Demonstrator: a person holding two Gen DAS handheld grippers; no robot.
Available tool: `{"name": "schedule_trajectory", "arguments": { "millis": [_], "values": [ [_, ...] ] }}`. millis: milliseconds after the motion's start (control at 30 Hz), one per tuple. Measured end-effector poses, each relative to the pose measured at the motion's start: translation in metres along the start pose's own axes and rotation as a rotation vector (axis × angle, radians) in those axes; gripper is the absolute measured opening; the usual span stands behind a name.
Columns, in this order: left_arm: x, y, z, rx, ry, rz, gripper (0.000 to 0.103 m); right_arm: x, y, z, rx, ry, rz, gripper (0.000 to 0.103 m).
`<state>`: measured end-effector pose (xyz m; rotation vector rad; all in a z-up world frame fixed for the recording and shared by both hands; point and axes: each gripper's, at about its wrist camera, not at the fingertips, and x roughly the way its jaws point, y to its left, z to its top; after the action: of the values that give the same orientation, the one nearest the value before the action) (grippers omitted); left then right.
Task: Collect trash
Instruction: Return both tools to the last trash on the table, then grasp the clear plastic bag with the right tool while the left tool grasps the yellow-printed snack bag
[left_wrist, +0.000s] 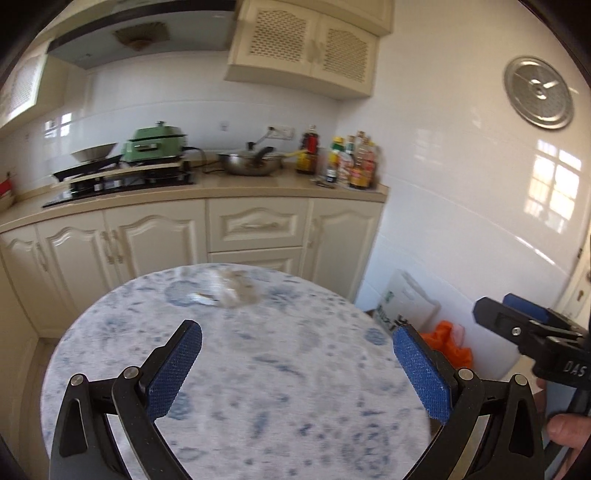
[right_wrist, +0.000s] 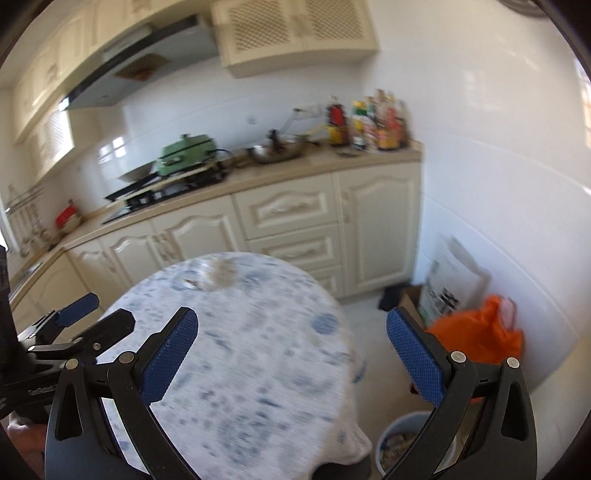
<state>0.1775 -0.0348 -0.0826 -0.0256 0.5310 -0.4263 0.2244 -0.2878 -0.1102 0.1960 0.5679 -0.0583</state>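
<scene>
Both grippers are hovering low over the round table (left_wrist: 258, 369), which is wearing a blue-and-white patterned cloth. Left gripper (left_wrist: 295, 365) is gaping wide with nothing between its blue pads, and right gripper (right_wrist: 291, 354) is spread just as wide, likewise empty, hanging over the table's right edge. Crumpled clear wrapping (left_wrist: 229, 291), the trash, is lying near the far side of the tabletop, well apart from both tools. Down on the floor, a pale bin (right_wrist: 402, 435) is sitting beside the table, with an orange bag (right_wrist: 480, 336) slumping against the tiled wall.
</scene>
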Motion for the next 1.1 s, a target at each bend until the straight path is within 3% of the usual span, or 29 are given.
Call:
{"name": "schedule_trajectory", "arguments": {
  "millis": [367,533,933,1000,1100],
  "values": [
    [0.025,0.072,0.015,-0.051,0.033,0.182,0.102,0.083,0.074,0.016,-0.116,0.063,0.099,0.103],
    [0.084,0.09,0.034,-0.035,0.092,0.215,0.102,0.14,0.093,0.021,-0.131,0.126,0.121,0.103],
    [0.231,0.131,0.06,-0.069,0.259,0.25,0.102,0.328,0.12,0.022,-0.157,0.352,0.131,0.102],
    [0.252,0.134,0.063,-0.063,0.271,0.261,0.102,0.353,0.122,0.021,-0.162,0.382,0.135,0.097],
    [0.284,0.137,0.064,-0.051,0.306,0.273,0.102,0.381,0.124,0.016,-0.162,0.438,0.131,0.083]
  ]
}}
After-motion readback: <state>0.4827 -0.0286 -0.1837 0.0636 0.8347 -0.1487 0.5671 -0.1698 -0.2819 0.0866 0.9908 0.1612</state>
